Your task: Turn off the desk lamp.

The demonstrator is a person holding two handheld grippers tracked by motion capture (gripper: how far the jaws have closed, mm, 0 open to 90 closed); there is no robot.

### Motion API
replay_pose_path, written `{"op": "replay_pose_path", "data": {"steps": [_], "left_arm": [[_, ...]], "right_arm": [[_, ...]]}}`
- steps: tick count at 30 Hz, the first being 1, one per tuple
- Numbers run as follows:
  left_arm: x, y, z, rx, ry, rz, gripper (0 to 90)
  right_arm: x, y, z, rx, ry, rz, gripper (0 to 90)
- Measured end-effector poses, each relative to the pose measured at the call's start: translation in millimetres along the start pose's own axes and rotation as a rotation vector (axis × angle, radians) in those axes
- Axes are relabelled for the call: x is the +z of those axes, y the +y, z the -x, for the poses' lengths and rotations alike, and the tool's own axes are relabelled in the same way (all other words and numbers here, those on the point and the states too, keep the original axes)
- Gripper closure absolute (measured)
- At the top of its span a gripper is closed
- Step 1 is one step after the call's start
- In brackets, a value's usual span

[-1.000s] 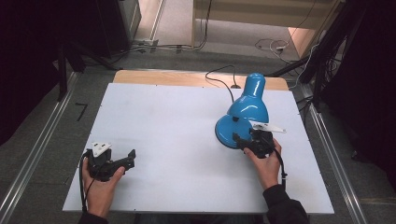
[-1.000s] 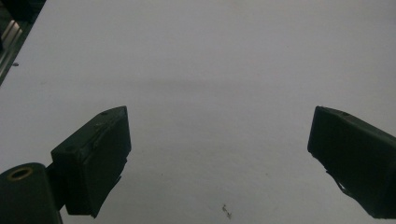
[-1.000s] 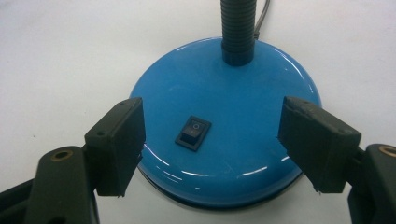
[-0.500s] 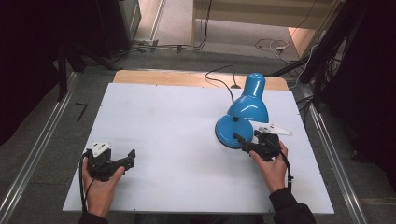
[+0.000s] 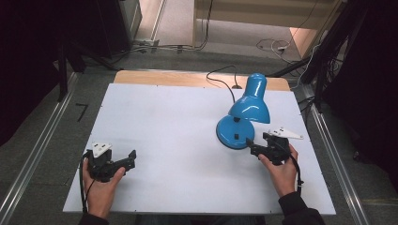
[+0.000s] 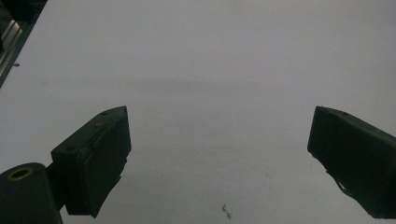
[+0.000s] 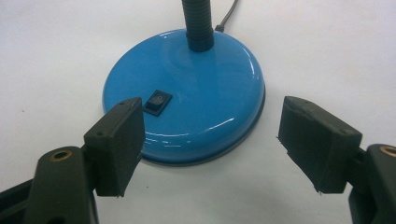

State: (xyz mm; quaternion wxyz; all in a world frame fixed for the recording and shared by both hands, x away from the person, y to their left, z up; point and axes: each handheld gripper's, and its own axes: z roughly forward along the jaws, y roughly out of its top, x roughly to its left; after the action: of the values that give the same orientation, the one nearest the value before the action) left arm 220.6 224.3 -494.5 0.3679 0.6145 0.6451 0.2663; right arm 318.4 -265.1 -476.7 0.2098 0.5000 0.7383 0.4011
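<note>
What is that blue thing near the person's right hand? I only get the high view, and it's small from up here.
Observer: A glossy blue metal desk lamp; the right gripper is open, its fingers spread in front of the round base.
Operator: Is there a switch on it?
Observer: Yes, a small black rocker switch sits on the base, close to the gripper's left-hand finger in the right gripper view.
Operator: And the other hand?
Observer: The left gripper is open too, with the bare white table between its fingers.
</note>
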Motion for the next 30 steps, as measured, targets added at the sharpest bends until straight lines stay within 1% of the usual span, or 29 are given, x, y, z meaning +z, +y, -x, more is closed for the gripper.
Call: {"op": "replay_pose_path", "data": {"steps": [13, 23, 30], "left_arm": [[-0.3, 0.0, 0.1, 0.0, 0.001, 0.0, 6.8], [-0.3, 0.0, 0.7, 0.001, 0.001, -0.001, 6.8], [-0.2, -0.1, 0.4, -0.001, 0.002, 0.0, 6.8]], "right_arm": [[-13.3, -10.4, 8.2, -0.001, -0.006, -0.006, 21.0], [-20.7, -19.4, 13.8, 0.013, -0.009, -0.009, 21.0], [-25.4, -24.4, 20.6, 0.026, -0.015, -0.013, 20.9]]}}
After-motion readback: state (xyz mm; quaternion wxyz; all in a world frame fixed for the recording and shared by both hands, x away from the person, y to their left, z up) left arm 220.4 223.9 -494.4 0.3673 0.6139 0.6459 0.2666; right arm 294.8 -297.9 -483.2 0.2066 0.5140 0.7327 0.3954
